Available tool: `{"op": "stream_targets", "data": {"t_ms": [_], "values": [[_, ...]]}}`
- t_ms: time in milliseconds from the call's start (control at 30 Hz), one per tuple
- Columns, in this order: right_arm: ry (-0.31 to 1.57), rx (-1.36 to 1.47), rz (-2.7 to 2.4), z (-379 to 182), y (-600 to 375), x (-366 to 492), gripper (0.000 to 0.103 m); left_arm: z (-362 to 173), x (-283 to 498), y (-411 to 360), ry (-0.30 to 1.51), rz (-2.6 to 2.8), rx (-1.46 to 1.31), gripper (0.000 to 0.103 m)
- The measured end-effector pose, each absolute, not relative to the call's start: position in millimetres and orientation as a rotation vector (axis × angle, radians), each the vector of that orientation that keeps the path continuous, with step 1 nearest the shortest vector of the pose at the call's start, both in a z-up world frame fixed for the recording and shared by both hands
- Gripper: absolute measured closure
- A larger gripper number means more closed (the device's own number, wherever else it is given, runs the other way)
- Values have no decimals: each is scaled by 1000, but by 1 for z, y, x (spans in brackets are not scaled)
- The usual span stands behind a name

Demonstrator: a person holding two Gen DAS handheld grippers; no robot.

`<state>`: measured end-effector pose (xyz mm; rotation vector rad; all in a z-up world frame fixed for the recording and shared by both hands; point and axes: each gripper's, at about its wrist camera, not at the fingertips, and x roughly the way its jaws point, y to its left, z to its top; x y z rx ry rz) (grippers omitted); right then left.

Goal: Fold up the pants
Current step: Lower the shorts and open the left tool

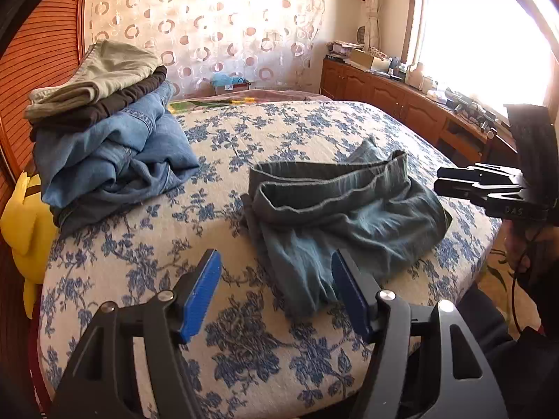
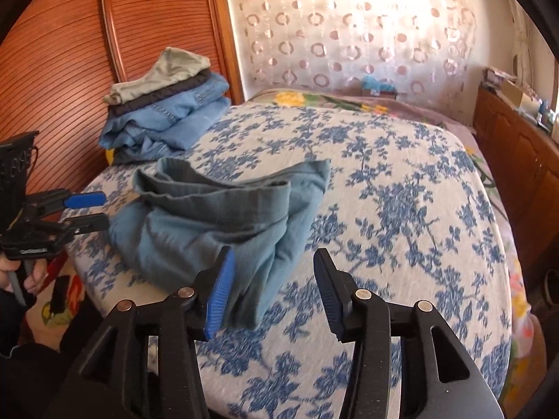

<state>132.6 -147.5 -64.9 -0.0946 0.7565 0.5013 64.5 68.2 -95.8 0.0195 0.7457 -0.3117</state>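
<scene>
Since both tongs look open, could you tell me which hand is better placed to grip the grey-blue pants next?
Probably the right: right tongs have cloth of the grey-blue pants beside one pad; left tongs frame mostly bedspread.

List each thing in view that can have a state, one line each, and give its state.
grey-blue pants: loosely folded, rumpled, lying on bed, held by neither gripper
pile of pants: folded, stacked at bed's far corner
left gripper: open, empty
right gripper: open, empty
curtain: drawn
</scene>
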Motion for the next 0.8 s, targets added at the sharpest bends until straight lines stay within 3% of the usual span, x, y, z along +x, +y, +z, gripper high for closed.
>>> {"op": "stream_targets", "data": {"t_ms": [800], "values": [[808,-112,570,-76,-120,185,52,-111,130,53,837,-358,72,38]]}}
